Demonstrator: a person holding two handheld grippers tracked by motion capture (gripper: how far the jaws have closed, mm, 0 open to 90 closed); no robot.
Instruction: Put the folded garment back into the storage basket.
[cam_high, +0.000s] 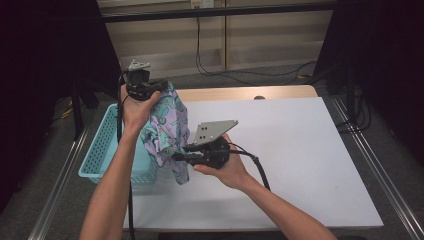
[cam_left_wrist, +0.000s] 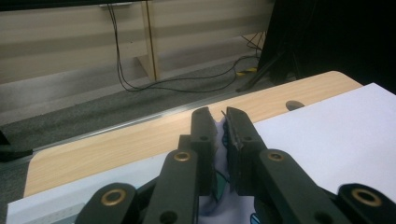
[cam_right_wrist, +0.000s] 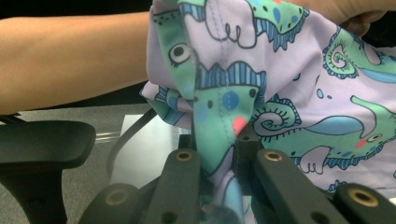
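Both grippers hold one patterned garment above the left part of the table. Left gripper (cam_high: 161, 86), raised high in the person's left hand (cam_high: 134, 107), has its black jaws pressed together on the top edge of the lilac stretch-fabric garment printed with green and blue cartoon creatures (cam_high: 167, 127); in the left gripper view a thin sliver of that cloth (cam_left_wrist: 219, 140) sits pinched between the nearly closed jaws. Right gripper (cam_high: 179, 155), held lower in the right hand (cam_high: 227, 167) and topped by a grey three-cornered plate (cam_high: 216, 131), is clamped on a fold near the lower part of the cloth; the right gripper view shows the fold (cam_right_wrist: 215, 140) running down between its jaws.

White rectangular table surface (cam_high: 300, 160) lies beneath, with a pale wooden strip (cam_high: 240, 93) along its far edge. Light-blue perforated plastic basket (cam_high: 102, 150) stands at the table's left edge, just beside and partly behind the hanging garment. The garment hangs clear of the table from the upper grip, its bottom end drooping near the basket's right wall. Black cable (cam_high: 257, 167) trails from the right gripper past the forearm.
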